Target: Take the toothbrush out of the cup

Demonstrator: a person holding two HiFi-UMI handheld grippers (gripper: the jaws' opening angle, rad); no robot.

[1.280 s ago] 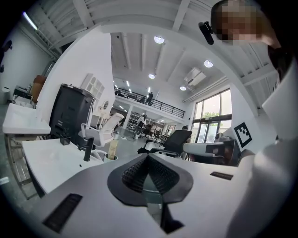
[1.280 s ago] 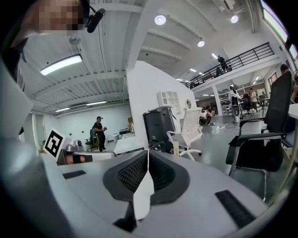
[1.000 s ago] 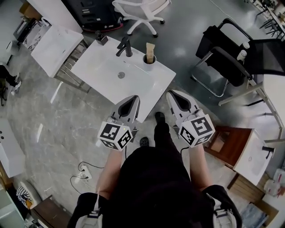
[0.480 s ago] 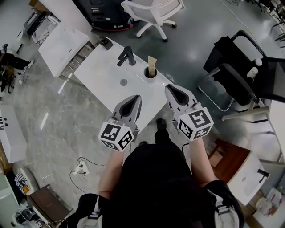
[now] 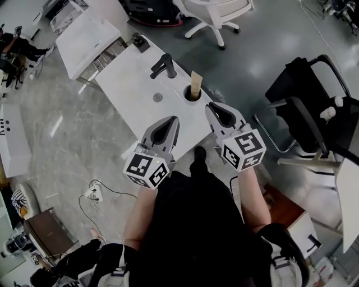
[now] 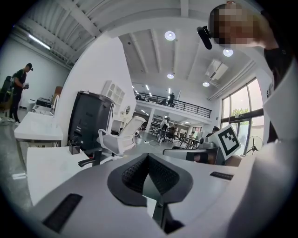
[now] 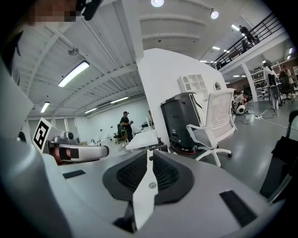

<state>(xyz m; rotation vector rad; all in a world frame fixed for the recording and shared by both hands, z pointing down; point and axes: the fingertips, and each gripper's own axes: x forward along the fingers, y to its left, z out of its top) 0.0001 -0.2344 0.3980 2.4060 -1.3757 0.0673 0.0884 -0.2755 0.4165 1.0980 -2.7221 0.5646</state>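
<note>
In the head view a white cup [image 5: 192, 94] stands on the white sink counter [image 5: 126, 84], to the right of the black faucet [image 5: 162, 66]. A beige toothbrush [image 5: 195, 82] sticks up out of the cup. My right gripper [image 5: 212, 107] is shut and empty, its tip close to the cup's near right side. My left gripper [image 5: 170, 120] is shut and empty over the counter's near edge, short of the drain [image 5: 157, 97]. The gripper views show the left gripper's [image 6: 148, 156] and the right gripper's [image 7: 150, 153] pads closed with nothing held; the cup is hidden there.
A small black box [image 5: 139, 42] sits at the counter's far end. A white office chair [image 5: 216, 14] stands beyond the counter and a black chair [image 5: 314, 106] to the right. Another white counter [image 5: 84, 39] lies at the left. Cables and a power strip [image 5: 95, 196] lie on the floor.
Both grippers have come forward to the counter: the left tip now overlaps its near edge and the right tip has closed in on the cup. Both stay shut.
</note>
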